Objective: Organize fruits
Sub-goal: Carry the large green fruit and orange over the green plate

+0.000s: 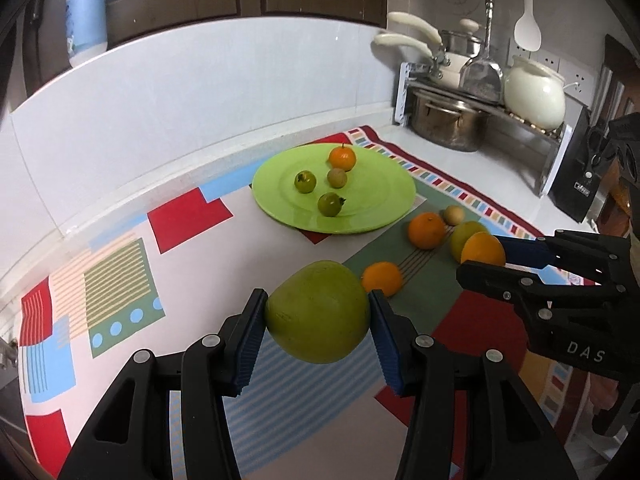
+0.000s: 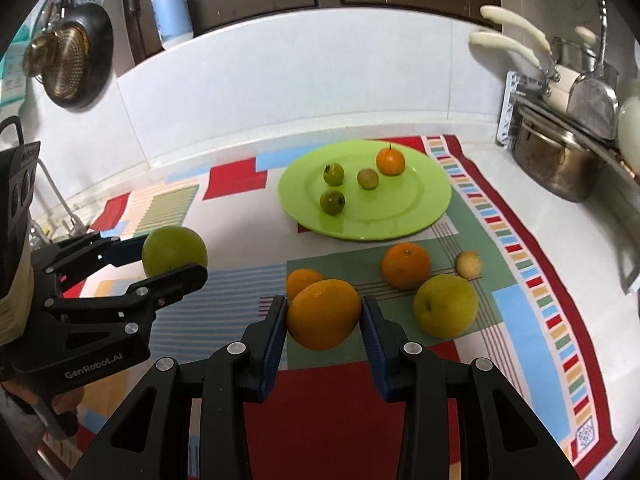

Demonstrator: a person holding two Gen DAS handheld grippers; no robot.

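1. My left gripper [image 1: 318, 322] pinches a green apple [image 1: 318, 312] between its pads, clear of the cloth [image 1: 192, 216].
2. My right gripper [image 2: 324, 316] clamps an orange [image 2: 323, 314] the same way, also held aloft.
3. The green plate [image 1: 384, 204] lies ahead of both jaws; from the left it sits slightly right, from the right almost straight on and nearer, I judge.
4. Both grippers tilt downward, side by side.

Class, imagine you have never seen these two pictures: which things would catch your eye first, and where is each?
First, the two held fruits up front: the left tool grips a large green apple, the right tool an orange. Behind them a bright green plate with four small fruits sits on the patterned cloth.
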